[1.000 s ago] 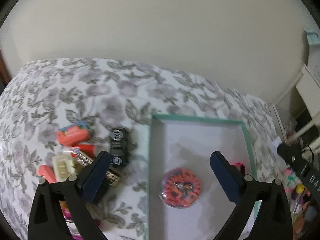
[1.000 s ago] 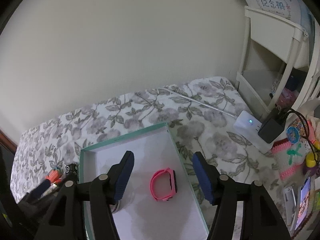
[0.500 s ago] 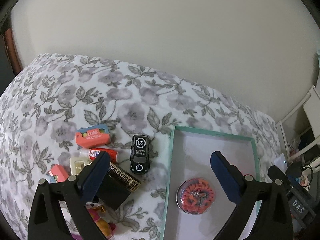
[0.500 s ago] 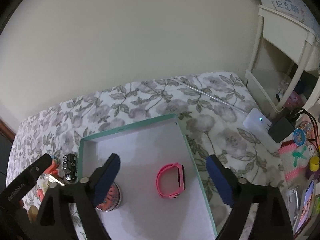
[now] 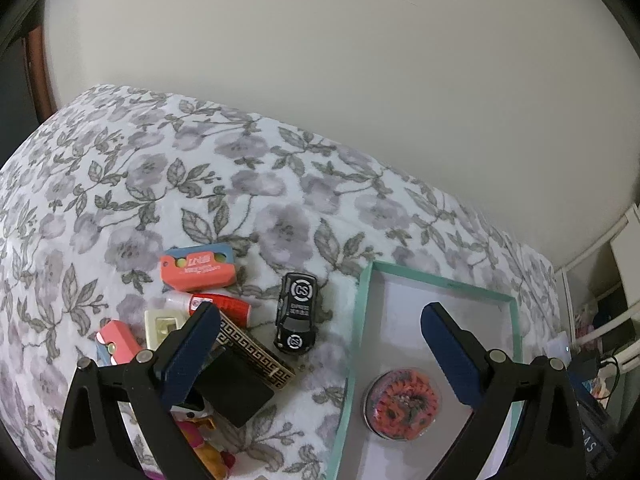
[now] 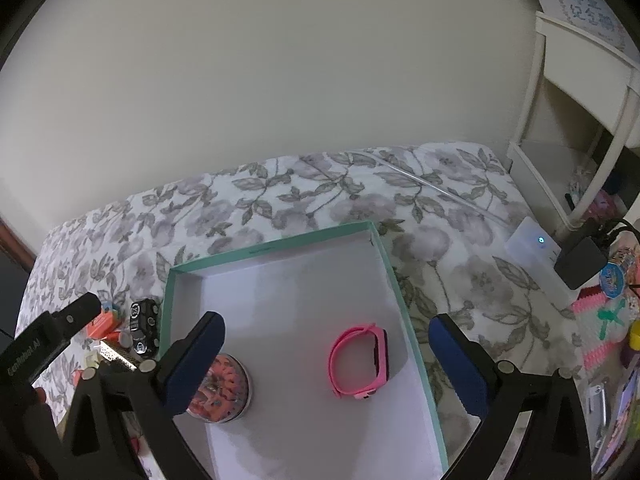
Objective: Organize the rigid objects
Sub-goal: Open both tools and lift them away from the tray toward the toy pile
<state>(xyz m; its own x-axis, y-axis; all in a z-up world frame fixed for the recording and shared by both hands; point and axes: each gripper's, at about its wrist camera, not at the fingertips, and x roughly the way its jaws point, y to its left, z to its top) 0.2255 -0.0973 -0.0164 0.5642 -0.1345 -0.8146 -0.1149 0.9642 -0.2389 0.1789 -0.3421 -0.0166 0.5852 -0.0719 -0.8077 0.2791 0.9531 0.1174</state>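
A teal-rimmed white tray (image 5: 362, 312) (image 6: 276, 246) lies on the floral bedspread. It holds a round clear case of orange beads (image 5: 402, 402) (image 6: 224, 390) and a pink watch (image 6: 360, 362). Left of the tray lies a pile: a black toy car (image 5: 298, 312) (image 6: 142, 324), an orange eraser (image 5: 198, 266), a red glue tube (image 5: 222, 306), a black box with a gold pattern (image 5: 244, 368). My left gripper (image 5: 320, 340) is open and empty above the gap between car and tray. My right gripper (image 6: 326, 354) is open and empty over the tray.
A wall runs behind the bed. At the right are a white shelf (image 6: 576, 92), a white power strip (image 6: 532, 244) with a black plug (image 6: 580, 262), and colourful clutter (image 6: 604, 320). More small toys (image 5: 204, 440) lie under the left finger.
My left gripper has moved left, away from the bead case toward the pile. My right gripper has opened wider and drawn back over the tray.
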